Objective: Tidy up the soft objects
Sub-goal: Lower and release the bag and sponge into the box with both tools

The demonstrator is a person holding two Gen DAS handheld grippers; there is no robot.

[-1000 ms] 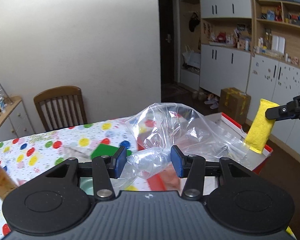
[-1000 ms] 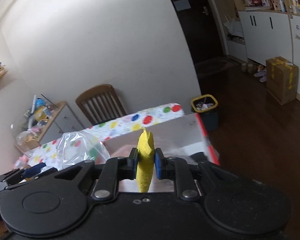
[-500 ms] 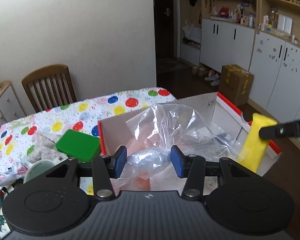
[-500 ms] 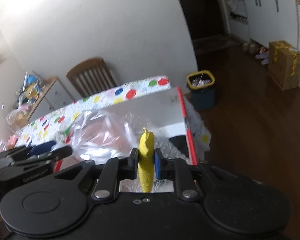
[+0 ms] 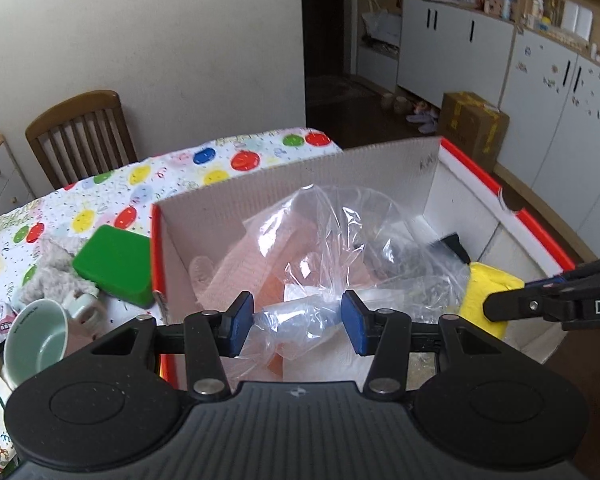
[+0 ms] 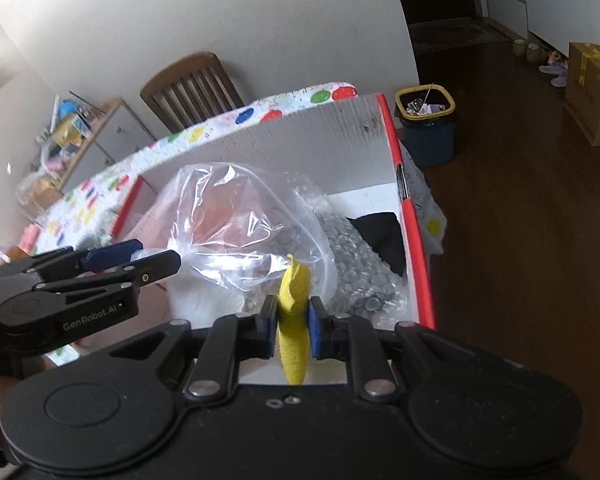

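Observation:
My left gripper point(image 5: 298, 322) is over the near edge of the red-rimmed cardboard box point(image 5: 500, 200). The neck of a clear plastic bag point(image 5: 340, 240) lies between its pads, which stand apart; the bag billows over pink cloth point(image 5: 252, 264) in the box. My right gripper point(image 6: 293, 316) is shut on a yellow sponge point(image 6: 294, 320), held upright over the box's near right part. The sponge point(image 5: 488, 292) and the right gripper point(image 5: 560, 300) show at the right of the left wrist view. The left gripper point(image 6: 136, 262) shows at the left of the right wrist view.
The box point(image 6: 412, 216) also holds bubble wrap point(image 6: 352, 260) and black cloth point(image 6: 384, 236). On the polka-dot tablecloth point(image 5: 204, 164) lie a green block point(image 5: 116, 264), a grey fuzzy cloth point(image 5: 52, 268) and a mug point(image 5: 36, 340). A wooden chair point(image 5: 80, 132) stands behind; a bin point(image 6: 428, 124) is on the floor.
Both grippers have moved down and forward over the box. The bag and the yellow sponge have come lower into it. The grips look the same.

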